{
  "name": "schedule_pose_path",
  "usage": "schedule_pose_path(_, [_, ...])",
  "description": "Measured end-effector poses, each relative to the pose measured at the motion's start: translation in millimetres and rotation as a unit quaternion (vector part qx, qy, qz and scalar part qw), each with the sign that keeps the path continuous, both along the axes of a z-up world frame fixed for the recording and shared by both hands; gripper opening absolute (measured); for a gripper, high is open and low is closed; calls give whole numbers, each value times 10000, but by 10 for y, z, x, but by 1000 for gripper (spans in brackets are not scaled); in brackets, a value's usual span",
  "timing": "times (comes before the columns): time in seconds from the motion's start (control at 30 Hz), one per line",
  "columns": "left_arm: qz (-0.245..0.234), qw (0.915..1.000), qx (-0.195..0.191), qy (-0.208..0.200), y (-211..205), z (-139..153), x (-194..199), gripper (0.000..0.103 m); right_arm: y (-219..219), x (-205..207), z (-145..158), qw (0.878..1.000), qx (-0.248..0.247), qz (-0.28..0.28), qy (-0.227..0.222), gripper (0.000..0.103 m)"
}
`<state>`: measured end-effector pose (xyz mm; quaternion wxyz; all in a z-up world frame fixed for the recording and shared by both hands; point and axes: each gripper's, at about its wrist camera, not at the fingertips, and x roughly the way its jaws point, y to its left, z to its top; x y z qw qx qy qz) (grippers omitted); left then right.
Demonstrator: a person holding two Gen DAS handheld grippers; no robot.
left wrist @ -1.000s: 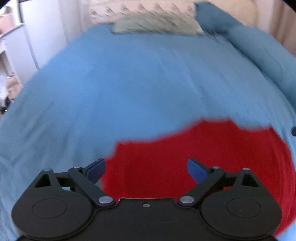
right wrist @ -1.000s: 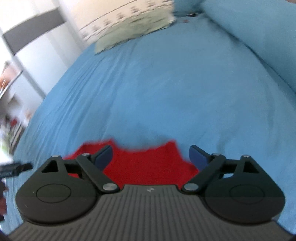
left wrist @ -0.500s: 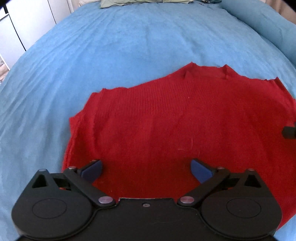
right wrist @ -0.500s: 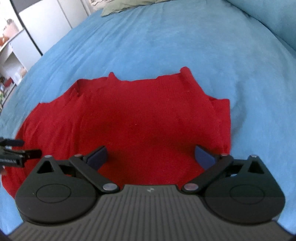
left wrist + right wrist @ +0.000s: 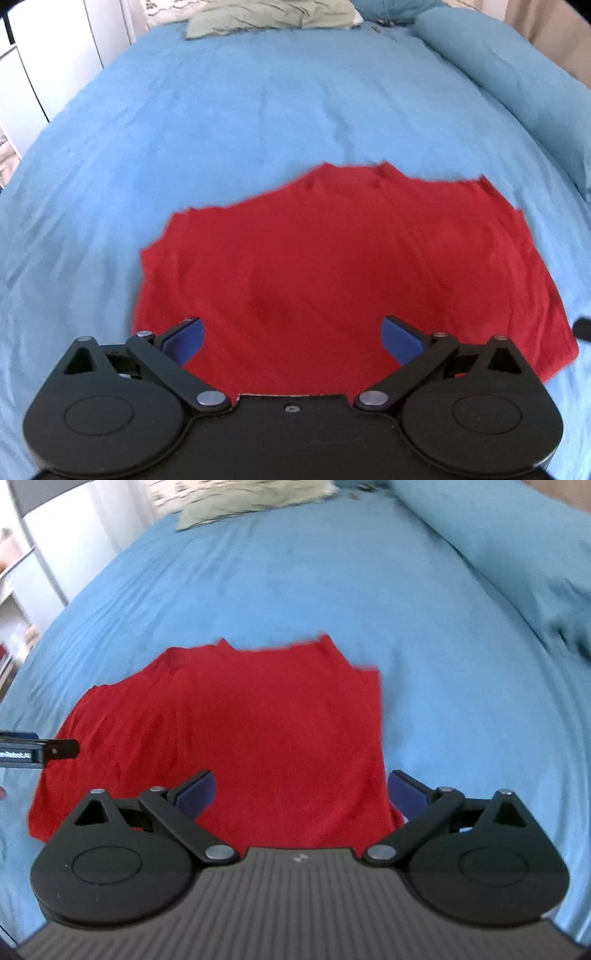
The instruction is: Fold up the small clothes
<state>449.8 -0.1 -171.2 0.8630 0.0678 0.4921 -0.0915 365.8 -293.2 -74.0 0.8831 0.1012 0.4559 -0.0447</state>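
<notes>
A red knit garment point(image 5: 332, 251) lies spread flat on the blue bedspread point(image 5: 258, 103), its neckline toward the far side. My left gripper point(image 5: 291, 338) hovers open over the garment's near left part, nothing between its blue pads. The same red garment point(image 5: 236, 723) fills the middle of the right wrist view. My right gripper point(image 5: 301, 794) is open above its near right corner, with the right pad beyond the cloth's right edge. The left gripper's tip point(image 5: 55, 751) shows at the left edge of the right wrist view.
A grey-green pillow point(image 5: 269, 16) and a patterned one lie at the head of the bed. A long blue bolster point(image 5: 517, 85) runs along the right side. White cupboards point(image 5: 44, 66) and shelves point(image 5: 11, 590) stand left of the bed.
Both grippers dipped close over the garment half a second ago and have since pulled back and up; the cloth now looks smaller and farther. Both stayed open throughout.
</notes>
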Motion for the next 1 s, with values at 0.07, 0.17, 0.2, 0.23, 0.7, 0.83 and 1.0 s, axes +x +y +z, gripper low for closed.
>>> schedule_pose_path(0.07, [-21, 9999, -48, 161, -77, -93, -39, 103, 16, -178, -42, 9995, 130, -258, 83, 103])
schedule_pose_path(0.17, [-6, 9996, -111, 277, -189, -210, -75, 103, -11, -428, -196, 9974, 373, -602, 110, 103])
schedule_pose_path(0.2, [10, 9995, -129, 297, -222, -239, -81, 103, -18, -474, -272, 9966, 407, -702, 111, 103])
schedule_pose_path(0.23, [30, 9994, -154, 307, -253, -281, -88, 103, -18, -494, -356, 9959, 424, -795, 107, 103])
schedule_pose_path(0.7, [114, 9976, -477, 497, -535, -490, -6, 103, -411, -585, -955, 9576, 1644, -2209, -851, 88])
schedule_pose_path(0.83, [155, 9970, -565, 507, -559, -484, 49, 103, -587, -456, -997, 9518, 1888, -2216, -969, 84])
schedule_pose_path(1.0, [87, 9974, -572, 426, -567, -477, 149, 103, -836, -239, -974, 9680, 2008, -1219, -882, 79])
